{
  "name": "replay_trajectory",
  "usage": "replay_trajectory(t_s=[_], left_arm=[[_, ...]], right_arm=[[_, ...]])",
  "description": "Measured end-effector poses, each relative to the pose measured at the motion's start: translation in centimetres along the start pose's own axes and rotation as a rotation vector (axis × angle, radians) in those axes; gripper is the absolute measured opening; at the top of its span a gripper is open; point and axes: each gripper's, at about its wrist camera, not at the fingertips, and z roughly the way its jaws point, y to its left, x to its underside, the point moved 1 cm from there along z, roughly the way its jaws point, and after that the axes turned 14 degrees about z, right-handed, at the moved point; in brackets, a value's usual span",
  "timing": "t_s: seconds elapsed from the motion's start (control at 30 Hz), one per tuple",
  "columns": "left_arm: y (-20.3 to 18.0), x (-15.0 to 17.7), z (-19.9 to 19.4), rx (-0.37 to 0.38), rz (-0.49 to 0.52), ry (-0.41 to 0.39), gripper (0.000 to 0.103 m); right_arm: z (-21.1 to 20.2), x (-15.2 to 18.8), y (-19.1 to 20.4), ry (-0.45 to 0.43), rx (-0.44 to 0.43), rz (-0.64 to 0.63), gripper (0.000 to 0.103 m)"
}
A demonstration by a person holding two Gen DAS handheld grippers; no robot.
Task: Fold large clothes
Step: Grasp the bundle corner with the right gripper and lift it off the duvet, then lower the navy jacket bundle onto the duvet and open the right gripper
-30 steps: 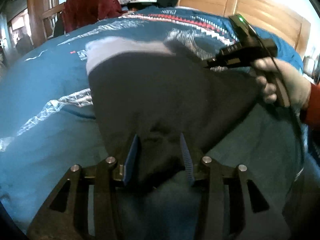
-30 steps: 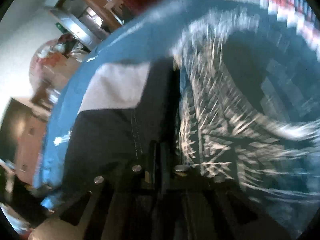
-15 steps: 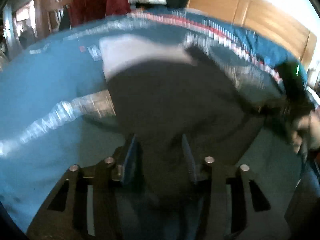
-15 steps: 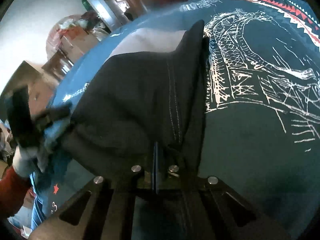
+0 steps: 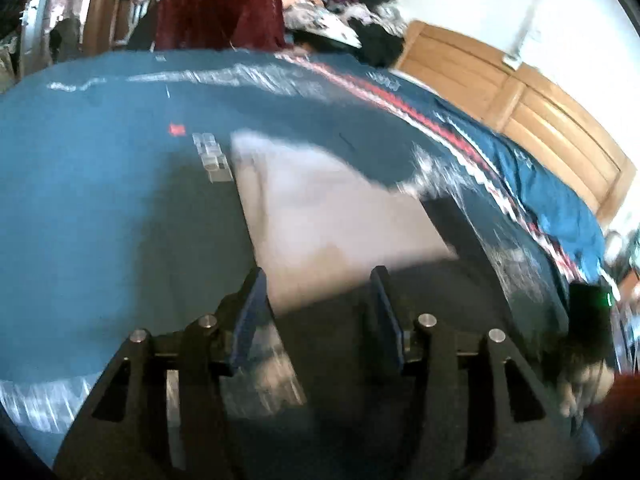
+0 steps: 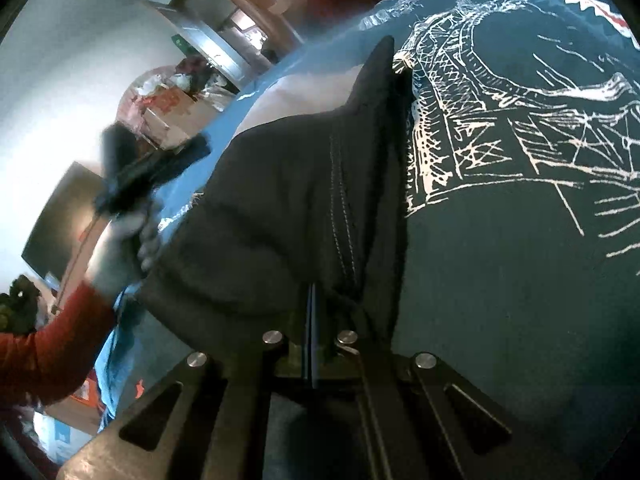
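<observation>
A dark garment w/ a pale grey panel is seen lying on a bed covered by a teal blanket printed w/ white line art and a red-and-white zigzag band.

Right wrist view: the right gripper is seen w/ its fingers pressed together on a fold of the dark garment, the cloth bunched up right at the tips; a line of white stitching is seen running up the fold from the pinch. The garment is raised into a ridge ahead of the fingers, its far point reaching the white print on the blanket. At left, the left gripper is seen blurred, held by a gloved hand w/ a red sleeve behind it.

Left wrist view (motion-blurred): the left gripper is shown w/ its blue-padded fingers spread apart, nothing held between them. The grey panel is seen directly ahead of the gap, the dark part of the garment beneath and to the right of the fingers. Contact w/ the cloth can't be told through the blur.

Farther back, a dark red cloth, a heap of mixed clothes and a wooden headboard are visible.
</observation>
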Motion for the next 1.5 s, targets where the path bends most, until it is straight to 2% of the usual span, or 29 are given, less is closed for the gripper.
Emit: replay_trajectory(t_s=[0.07,0.13,0.17,0.23,0.3,0.37,0.47,0.53,0.57,0.6,0.63,0.67,0.7,0.73,0.8,0.87,0.93,0.97,1.0,1.07,1.1,1.17,1.27,1.3,1.37,1.4,1.43,1.47,1.5], left_arm=[[0.8,-0.8,3.0,-0.034,0.019,0.063,0.053],[1.9,-0.3,6.5,-0.089,0.041,0.152,0.069],[2.6,0.0,7.1,-0.071,0.015,0.168,0.072],[3.0,-0.6,6.0,-0.100,0.020,0.150,0.069],[2.4,-2.0,4.1,-0.094,0.021,0.069,0.049],[1.5,-3.4,4.2,-0.096,0.069,0.030,0.050],[0.2,-4.3,8.3,-0.176,0.226,0.138,0.051],[1.4,-3.8,9.8,-0.193,0.236,0.180,0.052],[2.4,-3.7,9.5,-0.175,0.193,0.167,0.047],[3.4,-3.6,8.9,-0.175,0.148,0.151,0.036],[4.8,-3.3,7.9,-0.200,0.099,0.135,0.018],[5.9,-2.9,7.4,-0.210,0.056,0.124,0.007],[7.2,-2.5,6.7,-0.261,0.004,0.123,0.021],[8.2,-1.8,5.8,-0.303,-0.063,0.110,0.028],[8.9,-1.3,4.3,-0.292,-0.119,0.073,0.030],[7.1,-1.8,2.9,-0.241,-0.060,0.024,0.031],[4.4,-2.6,2.7,-0.183,0.051,0.002,0.038],[2.9,-2.9,3.1,-0.170,0.105,0.009,0.045],[2.2,-2.7,3.6,-0.171,0.140,0.030,0.055],[0.9,-0.9,7.0,-0.187,0.224,0.169,0.065],[0.9,0.0,7.9,-0.187,0.234,0.194,0.065],[1.5,-0.5,6.2,-0.194,0.187,0.155,0.065],[1.3,-0.1,2.8,-0.218,0.190,0.090,0.064],[1.9,0.9,2.9,-0.247,0.173,0.116,0.069],[4.0,2.1,3.6,-0.189,0.068,0.156,0.071],[4.2,1.6,3.2,-0.195,0.047,0.169,0.073],[3.7,1.0,2.5,-0.224,0.049,0.183,0.072],[2.8,0.6,1.2,-0.241,0.056,0.180,0.066],[1.7,0.6,-0.2,-0.228,0.054,0.163,0.065]], right_arm=[[-0.2,0.2,0.1,-0.001,-0.002,0.000,0.000],[-0.4,0.4,0.1,-0.002,-0.011,0.003,0.000],[-0.4,0.4,0.1,-0.002,-0.016,0.007,0.000],[-0.9,0.7,-0.2,-0.002,-0.027,0.014,0.000],[-1.0,1.0,-0.4,-0.005,-0.034,0.015,0.000],[-1.1,1.0,-0.6,-0.007,-0.039,0.015,0.000],[-1.3,1.2,-0.9,-0.007,-0.045,0.018,0.000],[-1.4,1.3,-1.0,-0.008,-0.046,0.018,0.000],[-1.2,1.1,-0.8,-0.007,-0.048,0.019,0.000],[-1.3,1.1,-0.9,-0.007,-0.053,0.020,0.000],[-1.3,1.1,-1.0,-0.007,-0.058,0.023,0.000],[-1.3,1.0,-1.1,-0.006,-0.063,0.026,0.000],[-1.3,1.0,-1.2,-0.005,-0.066,0.027,0.000],[-1.2,0.9,-1.3,-0.006,-0.069,0.028,0.000],[-1.3,0.9,-1.5,-0.006,-0.075,0.031,0.000],[-1.3,0.8,-1.7,-0.006,-0.080,0.034,0.000],[-1.2,0.7,-2.0,-0.005,-0.083,0.036,0.000],[-1.1,0.6,-2.1,-0.004,-0.084,0.036,0.000],[-1.2,0.6,-2.2,-0.004,-0.085,0.037,0.000],[-1.2,0.6,-2.2,-0.004,-0.085,0.037,0.000],[-1.2,0.5,-2.3,-0.004,-0.088,0.038,0.000],[-1.3,0.5,-2.4,-0.001,-0.090,0.041,0.000],[-1.3,0.4,-2.6,-0.002,-0.092,0.041,0.000],[-1.3,0.3,-2.6,-0.002,-0.092,0.041,0.000],[-1.3,0.2,-2.6,-0.003,-0.095,0.037,0.000],[-1.3,0.2,-2.6,-0.001,-0.090,0.036,0.000],[-1.3,0.2,-2.6,0.000,-0.086,0.037,0.000],[-1.3,0.1,-2.5,0.001,-0.077,0.036,0.000],[-1.4,0.1,-2.3,-0.003,-0.058,0.028,0.000]])
